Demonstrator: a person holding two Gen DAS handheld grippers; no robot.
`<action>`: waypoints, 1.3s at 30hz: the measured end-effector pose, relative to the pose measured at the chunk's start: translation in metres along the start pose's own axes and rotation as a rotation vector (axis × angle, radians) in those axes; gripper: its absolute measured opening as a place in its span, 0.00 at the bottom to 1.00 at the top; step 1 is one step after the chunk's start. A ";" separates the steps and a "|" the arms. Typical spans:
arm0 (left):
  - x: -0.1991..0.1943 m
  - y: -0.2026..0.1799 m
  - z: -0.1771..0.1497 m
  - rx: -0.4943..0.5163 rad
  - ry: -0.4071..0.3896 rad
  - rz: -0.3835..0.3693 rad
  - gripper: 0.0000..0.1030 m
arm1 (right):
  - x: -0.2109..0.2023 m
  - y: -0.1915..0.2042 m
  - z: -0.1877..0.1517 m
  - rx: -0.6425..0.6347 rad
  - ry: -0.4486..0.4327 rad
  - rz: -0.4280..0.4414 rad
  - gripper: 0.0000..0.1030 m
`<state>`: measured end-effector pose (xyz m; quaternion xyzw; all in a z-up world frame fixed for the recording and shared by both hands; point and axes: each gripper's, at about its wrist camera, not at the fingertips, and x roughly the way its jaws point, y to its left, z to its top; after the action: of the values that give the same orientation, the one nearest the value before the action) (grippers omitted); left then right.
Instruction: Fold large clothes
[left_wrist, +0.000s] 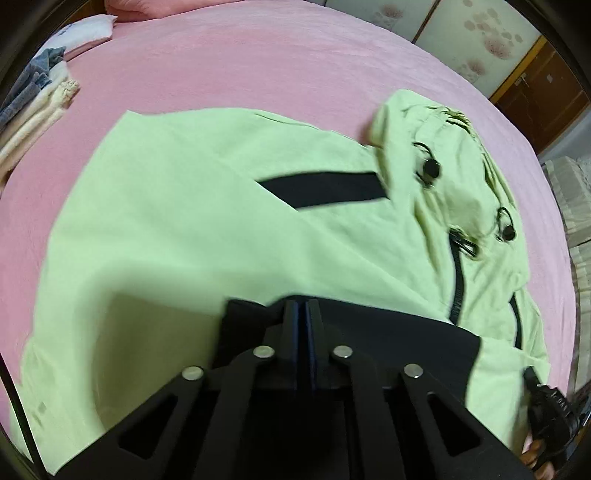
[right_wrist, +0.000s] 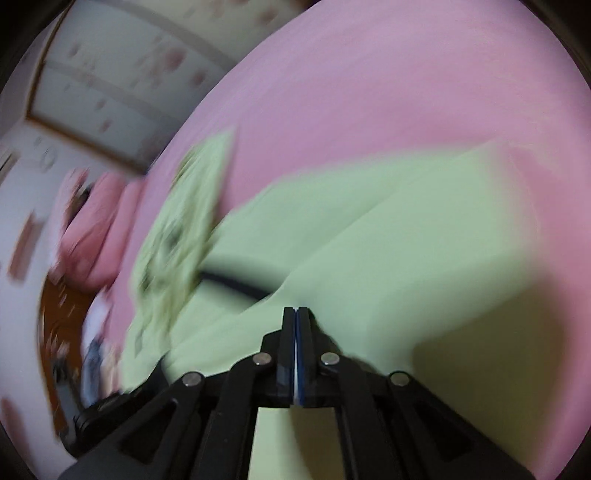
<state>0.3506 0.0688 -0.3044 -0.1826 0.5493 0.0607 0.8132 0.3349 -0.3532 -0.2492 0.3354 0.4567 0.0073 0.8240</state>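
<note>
Left wrist view is showing the jacket (left_wrist: 229, 229) lying across the bed (left_wrist: 258, 62), long axis running lower left to hood (left_wrist: 450, 166) at upper right. Left claw (left_wrist: 303, 306) is sitting closed above its black hem (left_wrist: 388, 332); grip unclear. Right claw (right_wrist: 297, 314) is closed too, hovering over blurred green cloth.

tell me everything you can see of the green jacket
The green jacket is light green, thin woven-looking fabric, lying spread on the pink bedsheet. It has a black zipper, a black strip across the chest, black hem band and black cord toggles on its crumpled hood at the right. The left gripper is shut at the black hem; whether it pinches fabric is unclear.
</note>
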 end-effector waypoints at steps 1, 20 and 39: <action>0.000 0.004 0.003 0.009 0.001 -0.012 0.02 | -0.014 -0.017 0.008 0.006 -0.061 -0.064 0.00; -0.039 -0.056 -0.107 0.199 0.035 0.082 0.08 | -0.083 -0.030 -0.092 0.101 0.015 -0.023 0.00; -0.094 -0.028 -0.141 0.308 0.122 0.143 0.86 | -0.157 -0.035 -0.122 0.214 -0.133 -0.258 0.26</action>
<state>0.1994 0.0007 -0.2589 -0.0195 0.6121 0.0221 0.7903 0.1411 -0.3637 -0.1948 0.3597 0.4386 -0.1694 0.8060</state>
